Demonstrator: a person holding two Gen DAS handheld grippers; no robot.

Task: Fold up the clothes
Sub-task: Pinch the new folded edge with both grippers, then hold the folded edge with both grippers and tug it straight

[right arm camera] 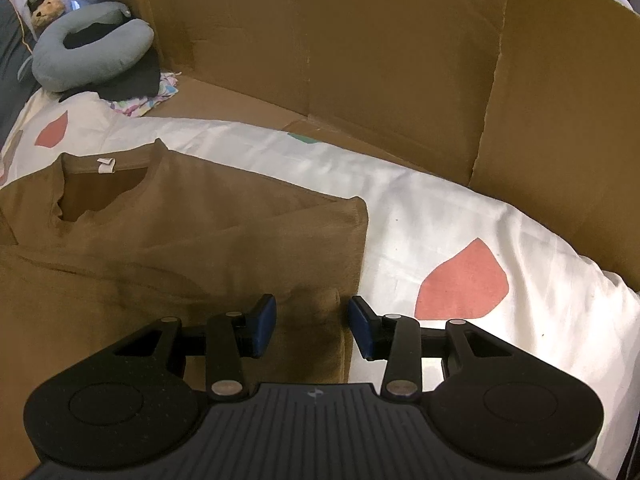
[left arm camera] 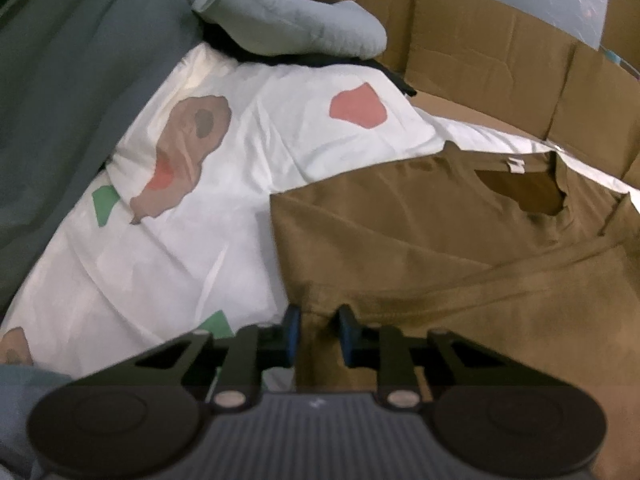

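A brown T-shirt (left arm camera: 460, 260) lies flat on a white sheet with coloured patches (left arm camera: 200, 248), its sides folded in and its collar with a white label (left arm camera: 516, 166) at the far end. My left gripper (left arm camera: 320, 332) straddles the shirt's left edge, jaws narrowly apart with a ridge of brown fabric between the blue pads. In the right wrist view the same T-shirt (right arm camera: 180, 248) fills the left half. My right gripper (right arm camera: 312, 328) stands open over the shirt's right edge, a small bump of fabric between its fingers.
Cardboard walls (right arm camera: 360, 60) rise behind and to the right of the sheet (right arm camera: 440, 208). A grey neck pillow (right arm camera: 80, 52) rests on black clothing (right arm camera: 132, 76) at the far left, a plush toy (right arm camera: 44, 6) behind it. A dark grey blanket (left arm camera: 60, 100) lies left.
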